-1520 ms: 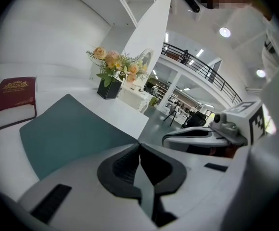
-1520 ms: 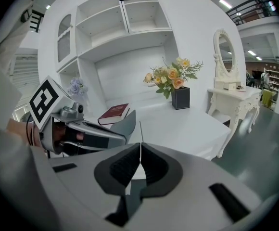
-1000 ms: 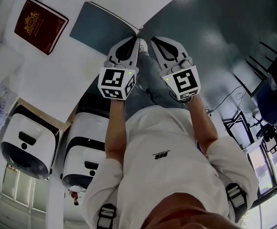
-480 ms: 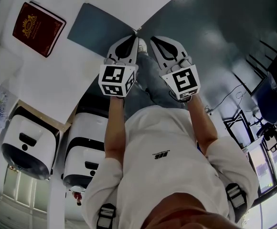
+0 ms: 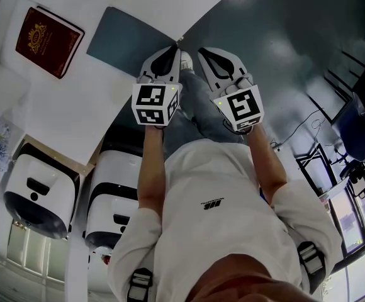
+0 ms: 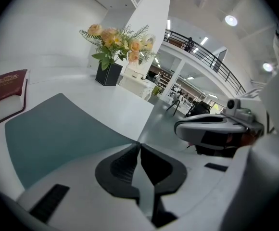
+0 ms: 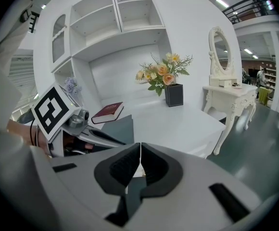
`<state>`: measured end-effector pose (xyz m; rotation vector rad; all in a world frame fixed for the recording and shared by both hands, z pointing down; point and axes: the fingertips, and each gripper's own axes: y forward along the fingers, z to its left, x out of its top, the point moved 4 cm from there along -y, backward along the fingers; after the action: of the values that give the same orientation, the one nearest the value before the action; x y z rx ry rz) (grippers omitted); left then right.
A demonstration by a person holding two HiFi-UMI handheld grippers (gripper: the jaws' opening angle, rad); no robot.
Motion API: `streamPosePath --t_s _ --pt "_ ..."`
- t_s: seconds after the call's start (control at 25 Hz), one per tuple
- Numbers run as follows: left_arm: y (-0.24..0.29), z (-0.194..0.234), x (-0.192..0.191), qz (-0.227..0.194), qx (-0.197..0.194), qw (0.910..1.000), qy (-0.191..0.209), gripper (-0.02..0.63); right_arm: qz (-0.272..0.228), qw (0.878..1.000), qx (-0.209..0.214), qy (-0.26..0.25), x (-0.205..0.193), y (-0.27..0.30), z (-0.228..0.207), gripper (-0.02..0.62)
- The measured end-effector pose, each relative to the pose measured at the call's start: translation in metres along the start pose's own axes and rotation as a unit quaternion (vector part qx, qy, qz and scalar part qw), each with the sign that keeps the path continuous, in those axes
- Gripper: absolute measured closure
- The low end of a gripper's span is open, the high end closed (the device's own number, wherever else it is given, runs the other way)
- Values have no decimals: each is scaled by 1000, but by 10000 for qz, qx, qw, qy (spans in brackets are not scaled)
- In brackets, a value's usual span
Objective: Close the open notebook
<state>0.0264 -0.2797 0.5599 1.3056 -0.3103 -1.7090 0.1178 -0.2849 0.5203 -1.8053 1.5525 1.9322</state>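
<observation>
Notebook (image 5: 49, 33) lies shut, red cover up, on white table (image 5: 63, 106), just beside far-left corner of grey mat (image 5: 129, 39) & near back wall; bare tabletop on its other sides. Cover print reads upright from grippers' side, so long axis runs twd the wall. L gripper (image 5: 172, 52) & R gripper (image 5: 206, 54) hover off table's front edge, jaws pressed together, nothing btwn.

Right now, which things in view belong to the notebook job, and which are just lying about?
Job:
- red book, lying closed on the table; likely the notebook
- left gripper, shut, empty
- right gripper, shut, empty

Lying about:
- grey mat
- flowers
- mirror
</observation>
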Motion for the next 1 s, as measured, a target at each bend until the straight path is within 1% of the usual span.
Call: streamPosePath --t_s 0.16,0.48,0.72,1.0 --pt "-2 -2 1 -79 -68 9999 9 606 -26 10000 -42 -5 1 -3 0 596" --pt "-25 -9 15 -421 -83 9990 114 606 -172 9998 -121 -53 11 -17 7 597" --pt "-46 -20 20 -623 -114 9977 225 606 -341 9993 -136 -83 17 -34 17 598" --pt "-70 -41 22 -780 -169 9961 371 606 -479 9985 -250 -98 18 -58 27 598"
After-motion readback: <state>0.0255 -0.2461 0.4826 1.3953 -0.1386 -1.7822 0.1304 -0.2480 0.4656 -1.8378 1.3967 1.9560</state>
